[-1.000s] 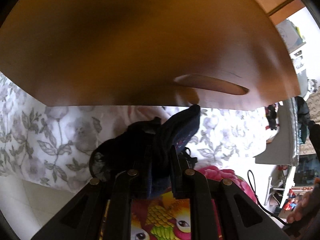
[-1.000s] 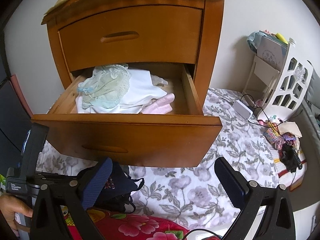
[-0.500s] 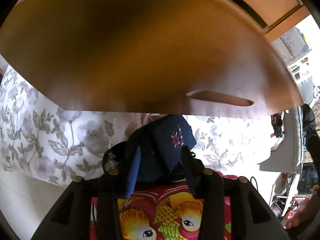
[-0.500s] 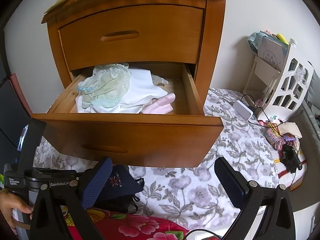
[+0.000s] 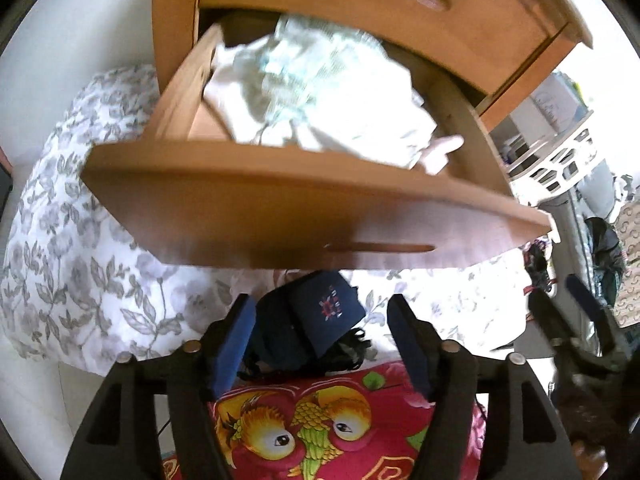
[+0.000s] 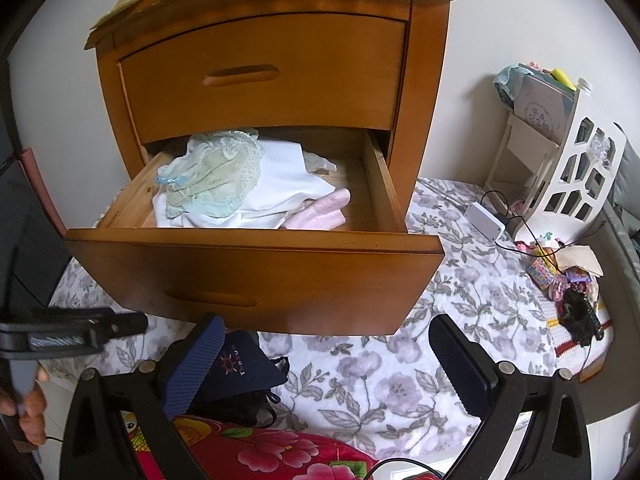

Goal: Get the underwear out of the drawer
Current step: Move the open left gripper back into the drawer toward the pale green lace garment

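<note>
The lower drawer (image 6: 256,276) of the wooden nightstand (image 6: 420,92) stands pulled out over a bed covered with a grey-flowered white bedspread (image 6: 400,380). Inside the drawer lies a heap of light underwear (image 6: 224,184): a pale green lace piece on top, white cloth beneath it, and a pink piece toward the front right corner. The upper drawer (image 6: 264,76) is shut.

On the bedspread, just in front of and partly below the drawer's front panel, lies a navy blue piece of underwear (image 5: 320,316) with a small red and white emblem, resting on darker black garments (image 6: 244,404). These lie at the far edge of a red cushion (image 5: 320,420) printed with bright birds and flowers.

The left gripper (image 5: 320,340) hangs above this pile, its jaws opening, the blue pads on either side of the navy piece and clear of it, so nothing is gripped. In the right wrist view the left gripper shows blurred at the left edge, held by a hand (image 6: 28,412).

The right gripper (image 6: 328,368) has its jaws wide apart and empty, over the bedspread, with its left pad in front of the navy piece.

To the right, on the bed, stand a white cut-out rack (image 6: 580,168), a white box with a cable (image 6: 486,220) and a scatter of small colourful items (image 6: 560,276).
</note>
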`<state>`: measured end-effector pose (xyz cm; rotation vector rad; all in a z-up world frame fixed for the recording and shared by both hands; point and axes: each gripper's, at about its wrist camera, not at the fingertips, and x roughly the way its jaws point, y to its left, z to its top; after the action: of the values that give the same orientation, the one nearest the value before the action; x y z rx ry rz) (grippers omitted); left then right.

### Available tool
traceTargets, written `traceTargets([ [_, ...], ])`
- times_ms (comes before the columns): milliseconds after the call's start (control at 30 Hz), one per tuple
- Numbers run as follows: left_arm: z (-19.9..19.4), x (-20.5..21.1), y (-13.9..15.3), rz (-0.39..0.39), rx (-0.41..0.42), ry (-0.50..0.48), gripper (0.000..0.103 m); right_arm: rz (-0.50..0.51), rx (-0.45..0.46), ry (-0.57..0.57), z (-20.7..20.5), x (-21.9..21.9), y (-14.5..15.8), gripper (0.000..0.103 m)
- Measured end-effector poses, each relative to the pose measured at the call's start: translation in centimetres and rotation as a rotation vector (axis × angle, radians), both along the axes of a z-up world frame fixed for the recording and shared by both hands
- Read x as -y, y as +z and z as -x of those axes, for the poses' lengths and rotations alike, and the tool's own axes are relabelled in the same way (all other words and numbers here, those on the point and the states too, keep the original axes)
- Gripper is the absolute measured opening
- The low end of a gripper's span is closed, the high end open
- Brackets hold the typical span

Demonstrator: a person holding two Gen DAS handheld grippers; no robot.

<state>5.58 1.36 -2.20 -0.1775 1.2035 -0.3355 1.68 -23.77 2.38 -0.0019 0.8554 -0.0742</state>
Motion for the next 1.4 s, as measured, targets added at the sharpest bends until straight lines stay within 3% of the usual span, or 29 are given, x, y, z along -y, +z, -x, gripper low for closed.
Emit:
traceTargets([
  [367, 1.4, 0.0, 5.7, 0.024, 0.160, 0.001, 0.074, -0.003, 0.000, -0.002, 0.0, 0.0, 0.1, 0.103],
  [500, 1.4, -0.5, 7.0, 0.042, 0.212, 0.024, 0.079, -0.003, 0.000, -0.001, -0.1, 0.0, 0.0, 0.103],
  [633, 1.3, -1.1, 7.5, 0.033, 0.249, 0.054, 0.081, -0.004, -0.001, -0.001, -0.1, -0.1, 0.0, 0.103],
  [700, 1.2, -1.3, 7.6, 0.023, 0.263, 0.073, 0.089, -0.004, -0.001, 0.000, -0.1, 0.0, 0.0, 0.103],
  [1000, 0.4, -2.5, 7.8, -0.013, 0.312, 0.161, 0.096, -0.007, -0.010, 0.011, -0.6, -0.2, -0.6, 0.103],
  [1400, -2.7, -3.6, 7.6, -0.020, 0.329, 0.224, 0.097, -0.015, -0.033, 0.003, -1.7, 0.6, -1.5, 0.103],
])
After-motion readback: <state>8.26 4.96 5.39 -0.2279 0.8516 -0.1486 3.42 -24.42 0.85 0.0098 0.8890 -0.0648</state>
